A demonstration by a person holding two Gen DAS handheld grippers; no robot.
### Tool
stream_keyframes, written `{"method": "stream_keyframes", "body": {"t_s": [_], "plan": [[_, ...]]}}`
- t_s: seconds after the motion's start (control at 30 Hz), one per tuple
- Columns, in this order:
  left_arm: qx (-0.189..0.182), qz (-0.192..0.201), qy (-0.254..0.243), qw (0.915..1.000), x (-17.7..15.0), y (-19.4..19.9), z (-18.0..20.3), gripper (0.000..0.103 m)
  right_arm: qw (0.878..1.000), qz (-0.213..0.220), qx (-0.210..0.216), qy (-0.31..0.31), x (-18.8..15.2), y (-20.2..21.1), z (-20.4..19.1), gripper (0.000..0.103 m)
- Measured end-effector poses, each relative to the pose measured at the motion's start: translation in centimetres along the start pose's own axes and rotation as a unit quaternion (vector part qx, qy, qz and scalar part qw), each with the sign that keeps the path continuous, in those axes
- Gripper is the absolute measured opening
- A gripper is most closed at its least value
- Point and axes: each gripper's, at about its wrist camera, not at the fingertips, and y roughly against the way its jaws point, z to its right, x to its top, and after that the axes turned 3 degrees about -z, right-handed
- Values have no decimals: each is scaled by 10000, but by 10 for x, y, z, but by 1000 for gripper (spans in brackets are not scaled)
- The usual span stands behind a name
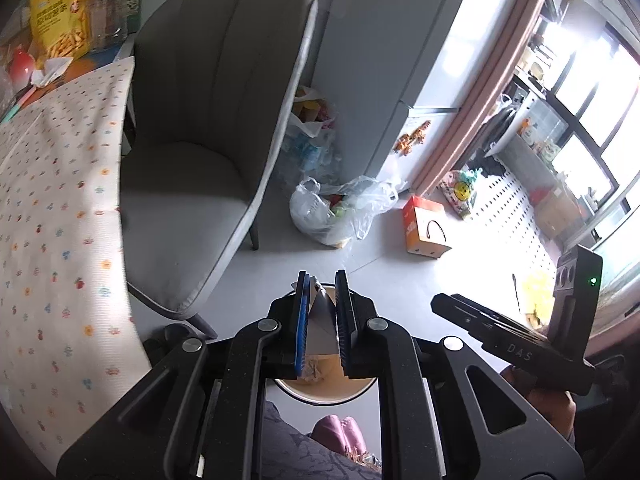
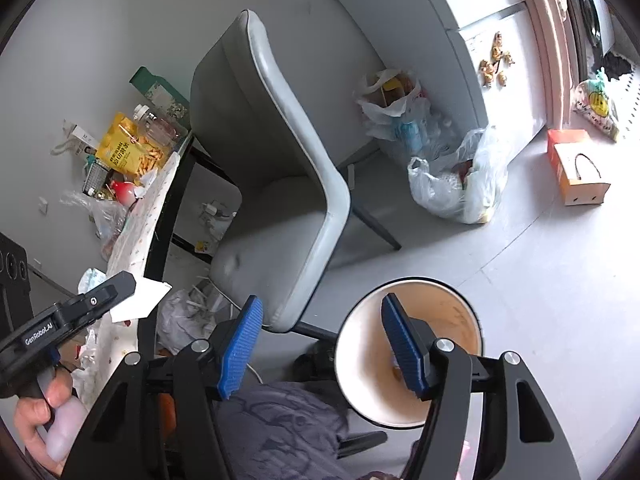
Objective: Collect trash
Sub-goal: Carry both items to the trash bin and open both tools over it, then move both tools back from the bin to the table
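My left gripper (image 1: 322,280) is shut on a folded piece of white paper (image 1: 320,324) and holds it above a round bin with a white rim and tan inside (image 1: 320,396) on the floor. In the right wrist view the same gripper (image 2: 120,280) shows at the left with the white paper (image 2: 142,300) sticking out of it. My right gripper (image 2: 320,312) is open and empty. Its right finger (image 2: 404,348) hangs over the bin (image 2: 356,360). The right gripper's body (image 1: 520,332) shows at the right of the left wrist view.
A grey chair (image 1: 200,140) stands beside a table with a dotted cloth (image 1: 60,200). Snack bags and clutter (image 1: 60,20) lie at the table's far end. Plastic bags (image 1: 340,208) and an orange box (image 1: 424,228) sit on the floor by a fridge (image 1: 400,60).
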Motion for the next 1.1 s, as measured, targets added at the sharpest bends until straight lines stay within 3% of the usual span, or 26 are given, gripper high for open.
{"method": "stream_keyframes", "body": {"t_s": [0.33,0.4,0.43,0.47,0.53,1.1], "plan": [[-279,-182,-355,9988,2,-14,44,17,9984,405,-390,-62,4,50,29,70],[-488,-167,-459,9976,3,-13,53,34,9980,460,-413,-110,5,57,33,71],[-509,-131,-519,9973,3,-10,57,58,9978,487,-421,-126,5,60,33,71],[-421,13,-582,9974,3,-5,60,75,9977,514,-430,-134,6,63,34,71],[-295,231,-628,9973,2,5,62,83,9975,540,-431,-144,7,66,35,71],[210,954,135,9951,-10,86,-11,97,9955,813,-435,199,9,96,9,78]]}}
